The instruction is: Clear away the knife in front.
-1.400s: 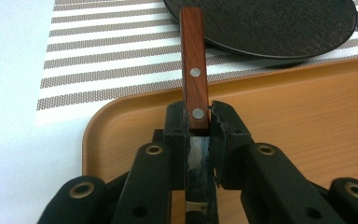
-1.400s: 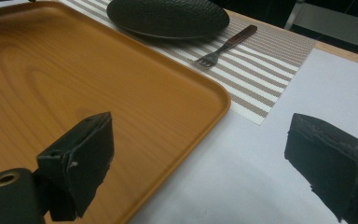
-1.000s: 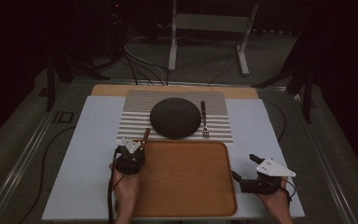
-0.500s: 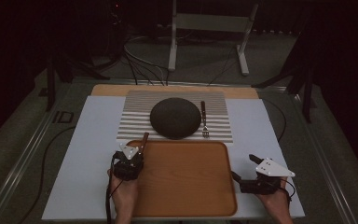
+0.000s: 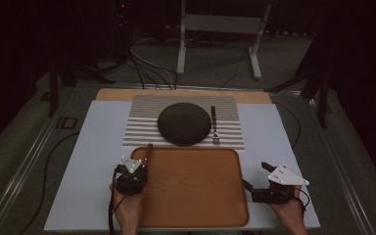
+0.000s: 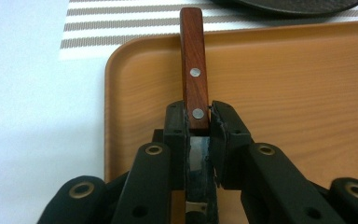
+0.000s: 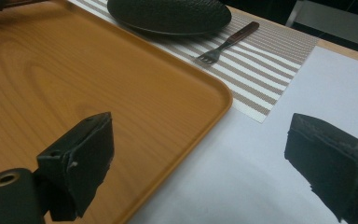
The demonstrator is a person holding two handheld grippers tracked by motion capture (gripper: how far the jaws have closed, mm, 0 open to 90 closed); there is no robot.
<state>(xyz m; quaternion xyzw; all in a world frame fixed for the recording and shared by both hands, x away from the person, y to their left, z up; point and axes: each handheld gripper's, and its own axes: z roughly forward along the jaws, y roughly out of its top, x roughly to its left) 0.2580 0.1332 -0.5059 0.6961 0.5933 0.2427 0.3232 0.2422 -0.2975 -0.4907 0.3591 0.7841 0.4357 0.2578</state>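
Observation:
A knife with a reddish wooden handle [image 6: 193, 70] is held by its near end in my left gripper [image 6: 198, 116], which is shut on it. The handle [image 5: 148, 152] points away from me over the far left corner of the wooden tray [image 5: 191, 196]. The blade runs back between the jaws and is mostly hidden. In the high view my left gripper [image 5: 137, 167] sits over the tray's left edge. My right gripper [image 5: 257, 176] rests open just right of the tray, with nothing between its jaws [image 7: 200, 140].
A dark round plate [image 5: 184, 123] lies on a striped placemat [image 5: 142, 122] beyond the tray, with a fork [image 5: 214, 125] to its right. Everything sits on a white sheet [image 5: 88, 161]. Cables and a metal stand lie past the table.
My left gripper has drawn back toward the near edge with the knife, which now lies over the tray's corner. The right gripper has not moved.

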